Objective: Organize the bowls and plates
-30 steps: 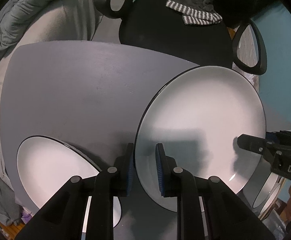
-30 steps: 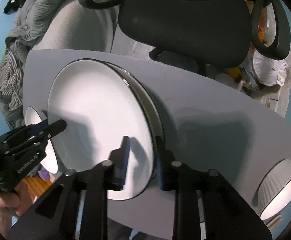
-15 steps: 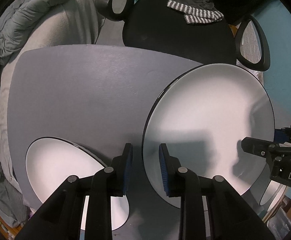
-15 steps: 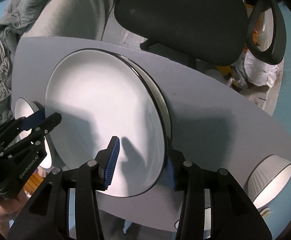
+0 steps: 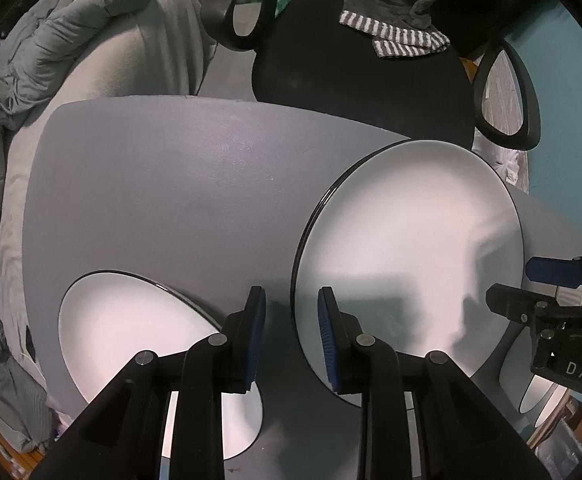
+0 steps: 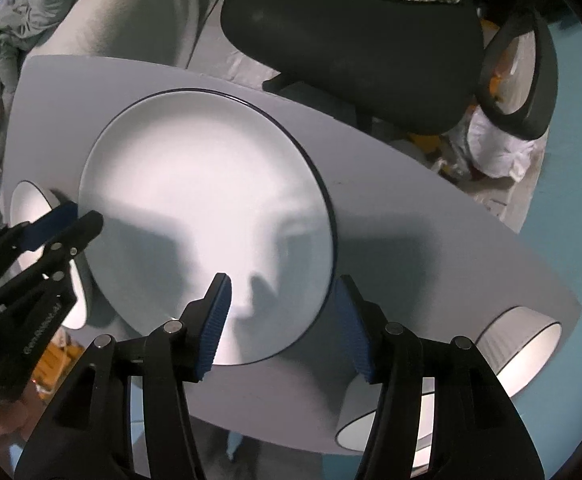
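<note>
Resting flat on the table (image 6: pixel 431 240), large plate (image 6: pixel 207 216) released: right gripper (image 6: pixel 287 320) jaws just spreading, left gripper (image 5: pixel 291 336) slack astride its rim.

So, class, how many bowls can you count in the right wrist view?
2: the first bowl sits by the table's right corner; the second bowl is lower in the picture, partly hidden behind a gripper finger. Others may be hidden.

Ahead of my left claw (image 5: pixel 291 332) the grey tabletop (image 5: pixel 163 200) lies bare; a large round white dark-rimmed plate (image 5: pixel 411 256) crowds its right pad (a smaller white plate (image 5: pixel 131 328) sits left).
</note>
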`<control>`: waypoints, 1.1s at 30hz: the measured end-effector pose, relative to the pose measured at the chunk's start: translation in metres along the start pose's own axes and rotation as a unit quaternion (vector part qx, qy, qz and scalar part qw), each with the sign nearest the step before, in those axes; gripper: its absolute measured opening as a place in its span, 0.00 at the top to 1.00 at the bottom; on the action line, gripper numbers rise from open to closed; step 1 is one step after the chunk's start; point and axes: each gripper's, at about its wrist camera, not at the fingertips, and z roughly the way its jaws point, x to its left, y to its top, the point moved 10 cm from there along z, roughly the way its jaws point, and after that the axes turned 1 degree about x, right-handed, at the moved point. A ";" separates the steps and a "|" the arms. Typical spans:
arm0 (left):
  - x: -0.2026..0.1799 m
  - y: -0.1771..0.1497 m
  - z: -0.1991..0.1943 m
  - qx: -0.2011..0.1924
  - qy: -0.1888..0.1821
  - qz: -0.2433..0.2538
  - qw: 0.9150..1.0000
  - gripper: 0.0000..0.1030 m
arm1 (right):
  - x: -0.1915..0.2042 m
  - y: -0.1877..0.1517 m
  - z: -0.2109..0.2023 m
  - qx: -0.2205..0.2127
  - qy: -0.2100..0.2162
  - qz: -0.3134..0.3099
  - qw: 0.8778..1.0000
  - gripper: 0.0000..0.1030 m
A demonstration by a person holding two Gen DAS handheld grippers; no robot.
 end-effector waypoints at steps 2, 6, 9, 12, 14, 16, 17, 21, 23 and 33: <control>0.001 -0.002 -0.002 -0.001 0.002 0.000 1.000 0.71 | 0.000 -0.001 -0.001 -0.008 -0.003 -0.002 1.000 0.46; 0.005 -0.007 -0.009 -0.011 0.008 -0.002 1.000 0.63 | -0.003 -0.002 -0.003 -0.029 -0.026 -0.007 0.999 0.43; 0.008 -0.013 -0.015 -0.014 0.019 -0.001 1.000 0.60 | -0.004 -0.002 -0.006 -0.042 -0.041 -0.009 0.998 0.39; 0.010 -0.018 -0.023 -0.020 0.023 0.002 1.000 0.53 | -0.002 -0.002 -0.010 -0.054 -0.054 -0.011 0.997 0.37; 0.011 -0.020 -0.031 -0.027 0.026 0.003 0.999 0.49 | 0.000 -0.004 -0.014 -0.061 -0.058 -0.012 0.996 0.37; 0.015 -0.023 -0.038 -0.035 0.030 0.003 0.999 0.48 | 0.001 -0.005 -0.018 -0.069 -0.062 -0.013 0.996 0.37; 0.016 -0.024 -0.042 -0.037 0.030 0.003 0.999 0.47 | 0.001 -0.006 -0.020 -0.072 -0.063 -0.013 0.995 0.37; 0.021 -0.029 -0.056 -0.047 0.029 0.002 0.998 0.42 | 0.007 -0.011 -0.030 -0.085 -0.069 -0.017 0.994 0.36; 0.023 -0.030 -0.063 -0.055 0.031 0.003 0.998 0.40 | 0.011 -0.013 -0.035 -0.091 -0.072 -0.020 0.993 0.36; 0.037 -0.041 -0.089 -0.071 0.029 -0.004 0.997 0.35 | 0.025 -0.020 -0.058 -0.123 -0.083 -0.032 0.988 0.36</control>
